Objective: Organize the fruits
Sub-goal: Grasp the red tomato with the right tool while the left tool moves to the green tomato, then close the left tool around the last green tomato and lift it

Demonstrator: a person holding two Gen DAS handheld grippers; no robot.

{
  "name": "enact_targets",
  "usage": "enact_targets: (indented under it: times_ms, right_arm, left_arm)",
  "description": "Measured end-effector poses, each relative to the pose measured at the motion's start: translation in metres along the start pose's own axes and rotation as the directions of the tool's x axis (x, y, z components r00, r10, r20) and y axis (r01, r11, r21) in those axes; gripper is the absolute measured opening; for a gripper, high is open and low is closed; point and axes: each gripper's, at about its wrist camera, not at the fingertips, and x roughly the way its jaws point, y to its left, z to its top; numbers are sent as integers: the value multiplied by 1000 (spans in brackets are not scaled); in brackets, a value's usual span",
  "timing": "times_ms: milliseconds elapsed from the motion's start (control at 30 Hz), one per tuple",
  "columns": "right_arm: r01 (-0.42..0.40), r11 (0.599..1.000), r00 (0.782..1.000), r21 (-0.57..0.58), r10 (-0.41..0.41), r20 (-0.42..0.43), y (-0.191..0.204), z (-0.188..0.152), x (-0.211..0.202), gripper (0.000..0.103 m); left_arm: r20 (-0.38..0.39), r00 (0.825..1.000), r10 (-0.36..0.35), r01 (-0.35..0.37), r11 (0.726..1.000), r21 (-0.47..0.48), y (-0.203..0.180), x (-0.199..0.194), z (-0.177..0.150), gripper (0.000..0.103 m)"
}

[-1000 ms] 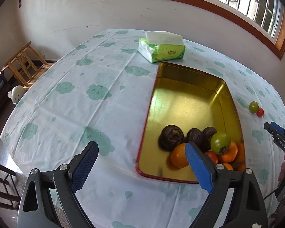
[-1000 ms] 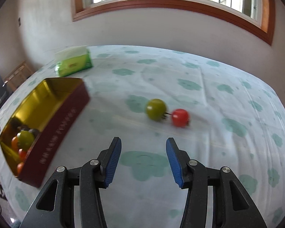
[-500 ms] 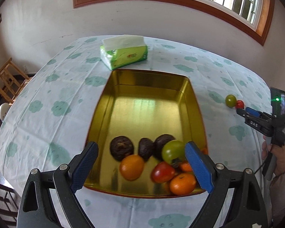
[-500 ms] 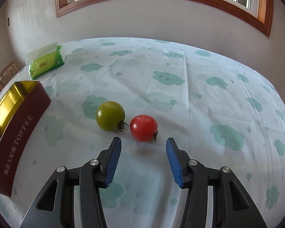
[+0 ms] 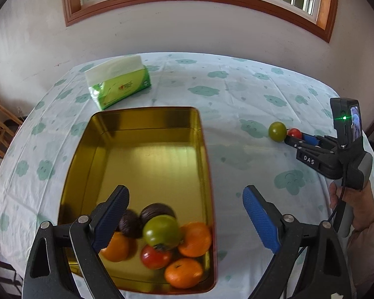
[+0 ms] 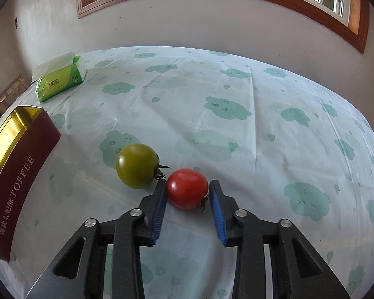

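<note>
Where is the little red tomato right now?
The red tomato sits on the tablecloth, pinched by the right tool, just right of the green tomato in the right wrist view.

Left of your right fingers, the maroon outer wall of the tin (image 6: 20,189) reads "TOFFEE" in pale capitals, with a line of Chinese characters before it. In the left wrist view, "DAS" stands in white on the black body of the right gripper (image 5: 293,138). The green tissue pack (image 6: 59,82) carries a logo too small to read.
</note>
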Motion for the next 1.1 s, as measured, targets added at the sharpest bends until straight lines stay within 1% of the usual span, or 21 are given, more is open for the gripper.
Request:
enact_targets:
  times_ms: [233,400,567,633,767,933,1100]
  right_arm:
    - [-6,1000,1000,27,6,6,-8,-7,-7,33]
    - [22,997,1000,72,-23,7,-30,-23,-19,33]
    - [77,990,997,120,-77,1,-58,-44,-36,33]
    - [91,985,996,149,-92,-1,-70,-52,-42,33]
    - [143,973,990,182,-143,-14,-90,-67,-54,33]
    - [153,964,988,218,-153,-19,-105,-81,-66,33]
    - [166,963,986,210,-165,-23,-104,-80,-65,33]
  left_arm:
    - [18,1000,-13,13,999,31,-32,13,15,90]
    - [16,1000,-26,25,998,51,-57,27,24,90]
    - [22,998,-61,60,995,75,-84,45,34,90]
    - [25,998,-65,62,994,86,-94,54,37,90]
    - [16,997,-80,78,992,101,-108,70,45,90]
    - [3,996,-89,88,990,108,-120,87,54,90]
    - [-24,994,-111,113,988,108,-128,102,58,83]
